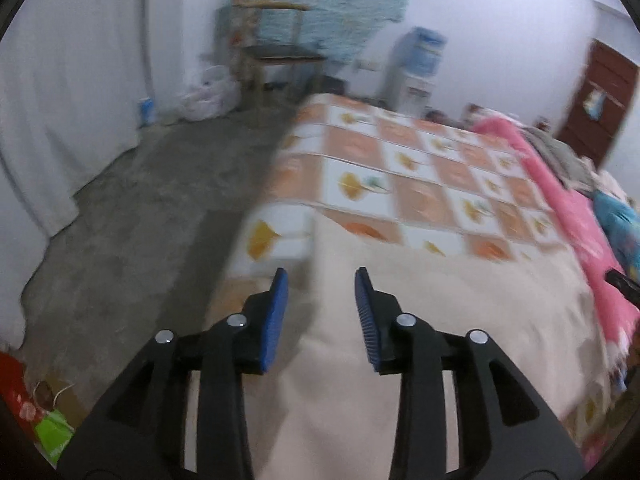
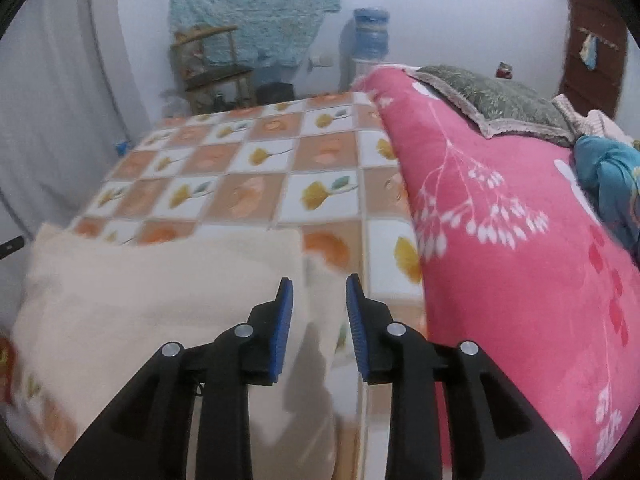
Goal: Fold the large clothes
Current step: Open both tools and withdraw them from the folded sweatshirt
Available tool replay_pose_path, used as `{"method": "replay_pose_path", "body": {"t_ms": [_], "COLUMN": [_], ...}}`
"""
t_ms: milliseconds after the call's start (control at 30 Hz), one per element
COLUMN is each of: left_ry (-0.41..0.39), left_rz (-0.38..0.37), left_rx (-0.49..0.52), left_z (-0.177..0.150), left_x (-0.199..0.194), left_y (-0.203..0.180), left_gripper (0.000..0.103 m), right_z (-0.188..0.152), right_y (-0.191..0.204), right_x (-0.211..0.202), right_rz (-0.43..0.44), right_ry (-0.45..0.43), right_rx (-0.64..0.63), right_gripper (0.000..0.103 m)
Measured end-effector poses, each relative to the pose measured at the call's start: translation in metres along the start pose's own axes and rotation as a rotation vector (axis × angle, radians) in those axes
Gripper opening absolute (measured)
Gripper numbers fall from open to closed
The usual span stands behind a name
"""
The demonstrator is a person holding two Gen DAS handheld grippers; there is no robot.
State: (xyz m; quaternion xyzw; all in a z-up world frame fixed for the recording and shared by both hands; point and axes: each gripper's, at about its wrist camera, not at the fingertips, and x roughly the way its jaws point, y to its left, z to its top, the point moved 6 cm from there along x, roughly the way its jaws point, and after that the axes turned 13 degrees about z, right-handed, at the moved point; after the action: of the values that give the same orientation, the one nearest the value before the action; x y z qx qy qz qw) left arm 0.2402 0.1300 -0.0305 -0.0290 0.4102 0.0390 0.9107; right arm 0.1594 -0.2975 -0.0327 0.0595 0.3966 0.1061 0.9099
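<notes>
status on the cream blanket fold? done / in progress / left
Done: the cream blanket lies on the checked bedsheet with one straight folded edge across its far side. In hand: nothing; left gripper and right gripper both stand open above it, pads clear of the fabric. Left: it still covers a wide patch, so probably more folds. The pink blanket beside it looks untouched.

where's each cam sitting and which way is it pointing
Left wrist: sits on the left gripper, looking forward and down at the cream cloth's left edge, with bare floor beside the bed; only its open blue-padded fingers show.
Right wrist: sits on the right gripper, facing the cloth's right edge and a pink blanket; same fingers.
Shared: cloth, checked bedsheet, blue wall hanging, door.
</notes>
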Motion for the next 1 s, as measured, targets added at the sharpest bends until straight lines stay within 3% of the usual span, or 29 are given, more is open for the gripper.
{"method": "replay_pose_path", "body": {"t_ms": [133,167,233,300,400,433,533,600,800,867,1000], "left_ry": [0.102,0.135,0.204,0.162,0.121,0.095,0.036,-0.001,-0.065,-0.067,-0.094], "left_rz": [-0.147,-0.151,-0.086,-0.046,0.025,0.015,-0.003,-0.014,-0.052,-0.052,0.018], "left_rx": [0.03,0.028,0.039,0.045,0.081,0.092,0.136,0.162,0.146,0.136,0.125], "left_z": [-0.041,-0.056,-0.083,-0.089,-0.087,-0.087,-0.089,-0.093,-0.108,-0.112,-0.118], "left_x": [-0.01,-0.007,0.01,0.007,-0.017,-0.028,-0.062,-0.085,-0.132,-0.14,-0.154], "left_y": [-0.025,-0.028,-0.027,-0.024,-0.027,-0.031,-0.051,-0.065,-0.099,-0.106,-0.106], "left_gripper": [0.045,0.047,0.048,0.046,0.051,0.054,0.071,0.083,0.091,0.091,0.092], "right_z": [-0.041,-0.053,-0.083,-0.11,-0.119,-0.118,-0.115,-0.113,-0.112,-0.114,-0.121], "right_y": [0.01,0.009,0.0,-0.02,-0.022,-0.015,0.018,0.042,0.107,0.126,0.147], "right_x": [-0.013,-0.014,-0.014,-0.013,-0.042,-0.052,-0.078,-0.092,-0.114,-0.117,-0.121], "right_rz": [0.093,0.105,0.086,0.023,0.021,-0.003,-0.002,-0.008,-0.043,-0.063,-0.089], "right_ry": [0.062,0.076,0.115,0.17,0.121,0.107,0.053,0.004,-0.098,-0.126,-0.16], "right_rx": [0.037,0.056,0.114,0.203,0.29,0.259,0.174,0.123,-0.031,-0.072,-0.097], "right_gripper": [0.028,0.028,0.028,0.028,0.028,0.029,0.054,0.064,0.093,0.097,0.097]}}
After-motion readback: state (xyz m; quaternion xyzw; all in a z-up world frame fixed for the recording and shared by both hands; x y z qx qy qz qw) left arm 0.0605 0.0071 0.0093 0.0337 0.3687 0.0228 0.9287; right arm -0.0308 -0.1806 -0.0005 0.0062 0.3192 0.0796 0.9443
